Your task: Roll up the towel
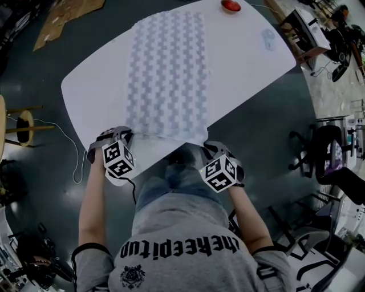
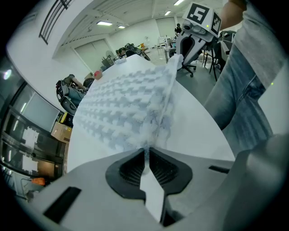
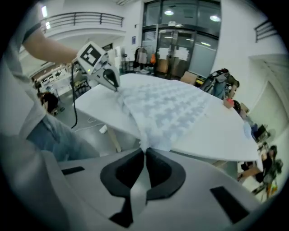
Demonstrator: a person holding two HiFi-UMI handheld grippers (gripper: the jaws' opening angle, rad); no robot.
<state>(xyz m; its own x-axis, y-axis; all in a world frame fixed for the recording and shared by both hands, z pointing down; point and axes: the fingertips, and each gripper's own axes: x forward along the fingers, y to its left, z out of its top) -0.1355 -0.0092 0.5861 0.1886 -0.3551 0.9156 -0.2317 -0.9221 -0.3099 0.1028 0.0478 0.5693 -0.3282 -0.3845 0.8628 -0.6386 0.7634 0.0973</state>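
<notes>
A pale checked towel [image 1: 168, 74] lies flat on the white table [image 1: 245, 63], its long side running away from me. My left gripper [image 1: 122, 134] is at the towel's near left corner, and in the left gripper view its jaws [image 2: 146, 151] are shut on that corner of the towel [image 2: 131, 103]. My right gripper [image 1: 206, 147] is at the near right corner. In the right gripper view it [image 3: 144, 151] pinches the towel's edge [image 3: 167, 113], which hangs a little over the table's rim. Each gripper shows in the other's view: the right gripper [image 2: 198, 22], the left gripper [image 3: 101, 67].
A red round object [image 1: 230, 5] sits at the table's far edge, and a small pale blue item [image 1: 268, 39] lies at the far right. Office chairs [image 1: 331, 154] stand on the floor to the right. A white cable [image 1: 74, 154] and a wooden stool [image 1: 23, 128] are on the left.
</notes>
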